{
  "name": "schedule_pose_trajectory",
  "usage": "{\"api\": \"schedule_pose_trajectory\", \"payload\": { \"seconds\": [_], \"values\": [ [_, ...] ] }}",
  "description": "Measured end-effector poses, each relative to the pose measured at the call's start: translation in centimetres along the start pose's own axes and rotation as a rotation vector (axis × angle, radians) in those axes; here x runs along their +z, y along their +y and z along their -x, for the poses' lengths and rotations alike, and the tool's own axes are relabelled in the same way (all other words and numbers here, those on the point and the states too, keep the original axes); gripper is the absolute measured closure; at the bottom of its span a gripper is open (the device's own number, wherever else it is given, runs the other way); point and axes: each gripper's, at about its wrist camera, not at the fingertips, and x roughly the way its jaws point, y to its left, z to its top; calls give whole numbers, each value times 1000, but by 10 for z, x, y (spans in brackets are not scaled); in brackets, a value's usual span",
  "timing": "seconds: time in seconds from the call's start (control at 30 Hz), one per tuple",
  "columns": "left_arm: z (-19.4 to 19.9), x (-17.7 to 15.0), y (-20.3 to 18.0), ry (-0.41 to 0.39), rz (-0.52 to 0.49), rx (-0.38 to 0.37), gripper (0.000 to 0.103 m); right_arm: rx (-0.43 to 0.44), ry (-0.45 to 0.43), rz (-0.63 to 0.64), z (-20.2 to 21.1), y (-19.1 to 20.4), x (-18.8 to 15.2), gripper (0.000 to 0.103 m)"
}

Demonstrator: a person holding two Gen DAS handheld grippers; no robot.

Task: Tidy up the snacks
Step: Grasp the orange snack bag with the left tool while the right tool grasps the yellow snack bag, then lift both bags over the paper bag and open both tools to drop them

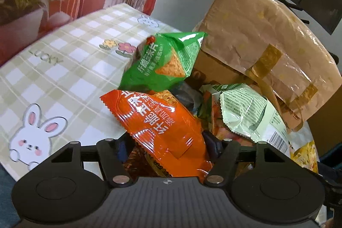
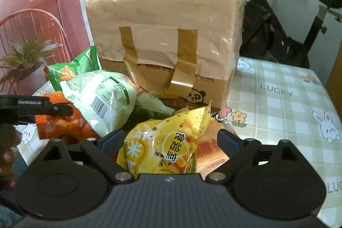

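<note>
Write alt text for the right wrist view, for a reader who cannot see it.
The right tool straddles a yellow snack bag, its fingers spread on either side. Behind lie a pale green bag, an orange bag and a green chip bag, in front of a taped cardboard box on a checked bunny tablecloth.

left wrist: close, from left | right wrist: close, front-on | shared: snack pile (image 1: 171,104), box (image 2: 166,35)
</note>
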Motion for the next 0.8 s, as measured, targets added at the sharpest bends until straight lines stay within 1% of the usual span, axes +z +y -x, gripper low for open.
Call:
{"api": "schedule_pose_trajectory", "payload": {
  "seconds": [0.13, 0.2, 0.23, 0.27, 0.33, 0.37, 0.43, 0.53, 0.6, 0.7, 0.8],
  "values": [
    [11, 0, -1, -16, -16, 20, 34, 36, 29, -47, -9, -2, -4, 8],
    [16, 1, -1, -22, -21, 29, 34, 47, 49, -59, -13, -2, -6, 10],
    [21, 3, 1, -25, -21, 29, 34, 56, 52, -64, -15, -2, -7, 11],
    [23, 4, 1, -31, -21, 29, 34, 67, 52, -69, -15, -2, -7, 15],
    [28, 4, 3, -40, -21, 34, 34, 69, 50, -67, -15, -2, -6, 17],
    [30, 5, 2, -47, -21, 36, 34, 71, 49, -55, -14, -2, -6, 21],
    [38, 5, 4, -61, -24, 37, 34, 64, 30, -31, -9, -1, -4, 23],
    [47, 7, 1, -81, -40, 34, 34, 44, -29, -2, 3, 0, 2, 25],
    [53, 6, -2, -94, -49, 28, 34, 31, -56, 12, 11, 0, 8, 29],
    [64, 5, -4, -112, -57, 29, 34, -2, -88, 47, 18, 2, 15, 29],
    [73, 5, -7, -137, -72, 29, 34, -10, -111, 78, 24, 5, 20, 30]
  ]
}}
